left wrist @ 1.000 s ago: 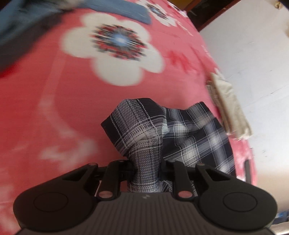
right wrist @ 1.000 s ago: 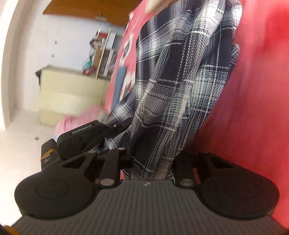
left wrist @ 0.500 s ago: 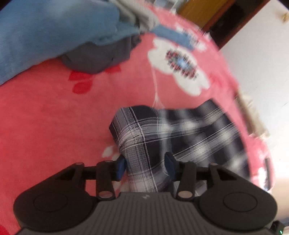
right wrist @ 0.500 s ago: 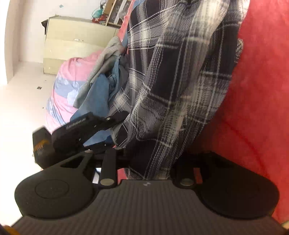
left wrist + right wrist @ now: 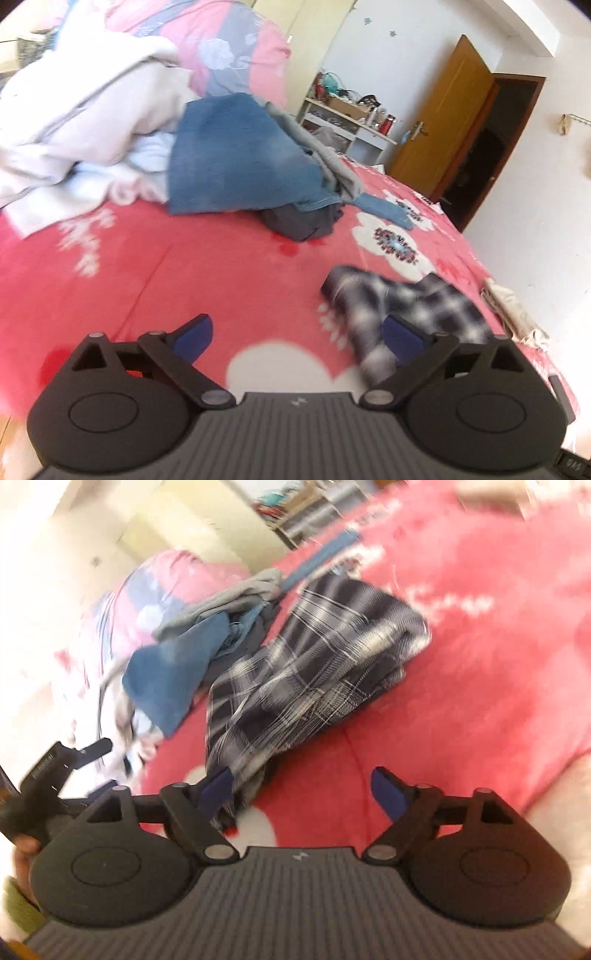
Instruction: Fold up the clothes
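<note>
Two grippers, both with jaws spread wide and holding nothing. Left gripper [image 5: 297, 338] hovers over the red flowered blanket [image 5: 177, 273]; the plaid garment [image 5: 402, 306], motion-blurred, lies crumpled on the blanket, its near end passing behind the gripper's blue pad on the picture's right side; contact cannot be judged. Behind lie blue jeans [image 5: 236, 162], a dark grey garment [image 5: 299, 221] partly hidden beneath them, and white clothes [image 5: 85, 122]. Right gripper [image 5: 301, 788] view, heavily blurred: plaid garment [image 5: 314, 668] beside the pad on the picture's left side, the left gripper [image 5: 48, 775] cut off at the frame edge.
</note>
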`<state>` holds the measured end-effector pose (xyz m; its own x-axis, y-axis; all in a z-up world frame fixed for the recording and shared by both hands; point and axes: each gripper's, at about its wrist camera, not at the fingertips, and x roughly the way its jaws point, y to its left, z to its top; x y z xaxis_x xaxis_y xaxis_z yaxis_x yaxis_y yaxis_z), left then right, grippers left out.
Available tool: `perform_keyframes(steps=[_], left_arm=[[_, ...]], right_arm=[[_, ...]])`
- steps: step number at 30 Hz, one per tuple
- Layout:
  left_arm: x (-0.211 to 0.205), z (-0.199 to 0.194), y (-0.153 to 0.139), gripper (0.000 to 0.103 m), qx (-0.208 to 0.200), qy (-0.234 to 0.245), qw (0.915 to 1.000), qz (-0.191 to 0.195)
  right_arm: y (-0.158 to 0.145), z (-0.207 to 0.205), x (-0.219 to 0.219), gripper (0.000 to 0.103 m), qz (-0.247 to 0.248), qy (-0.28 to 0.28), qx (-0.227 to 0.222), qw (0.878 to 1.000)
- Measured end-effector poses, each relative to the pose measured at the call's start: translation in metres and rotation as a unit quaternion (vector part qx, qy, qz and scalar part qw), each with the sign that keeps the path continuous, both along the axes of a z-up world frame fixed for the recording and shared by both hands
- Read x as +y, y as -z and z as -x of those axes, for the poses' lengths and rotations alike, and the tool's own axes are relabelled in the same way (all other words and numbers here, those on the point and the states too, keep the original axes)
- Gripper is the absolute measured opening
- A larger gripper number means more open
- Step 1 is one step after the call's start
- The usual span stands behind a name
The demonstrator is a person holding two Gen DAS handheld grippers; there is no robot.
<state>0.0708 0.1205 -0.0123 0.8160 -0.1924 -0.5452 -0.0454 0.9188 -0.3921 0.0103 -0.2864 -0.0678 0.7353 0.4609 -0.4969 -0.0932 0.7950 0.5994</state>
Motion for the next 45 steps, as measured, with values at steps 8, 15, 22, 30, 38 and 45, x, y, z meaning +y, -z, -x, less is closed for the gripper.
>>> perform_keyframes(steps=[8, 15, 22, 30, 38, 45], left_arm=[[-0.015, 0.028, 0.003, 0.103, 0.009, 0.008, 0.9999, -0.003], [-0.028, 0.034, -0.002, 0.103, -0.001, 0.005, 0.9998, -0.017], [-0.035, 0.032, -0.001, 0.103, 0.028, -0.022, 0.9951, -0.092], [-0.057, 0.028, -0.002, 0.103, 0.044, -0.056, 0.9679, -0.241], [-0.064, 0.028, -0.007, 0.103, 0.04, -0.04, 0.9631, -0.263], [-0.066, 0.028, -0.01, 0.103, 0.04, -0.029, 0.9614, -0.271]], right_arm=[[-0.002, 0.01, 0.037, 0.097, 0.083, -0.004, 0.006, 0.997], [-0.007, 0.023, 0.057, 0.102, 0.145, 0.009, -0.032, 0.989], [-0.022, 0.03, 0.061, 0.102, 0.241, 0.048, -0.099, 0.964], [-0.029, 0.028, 0.052, 0.102, 0.269, 0.084, -0.129, 0.951], [-0.031, 0.03, 0.05, 0.102, 0.269, 0.081, -0.138, 0.95], [-0.032, 0.033, 0.048, 0.102, 0.269, 0.08, -0.149, 0.948]])
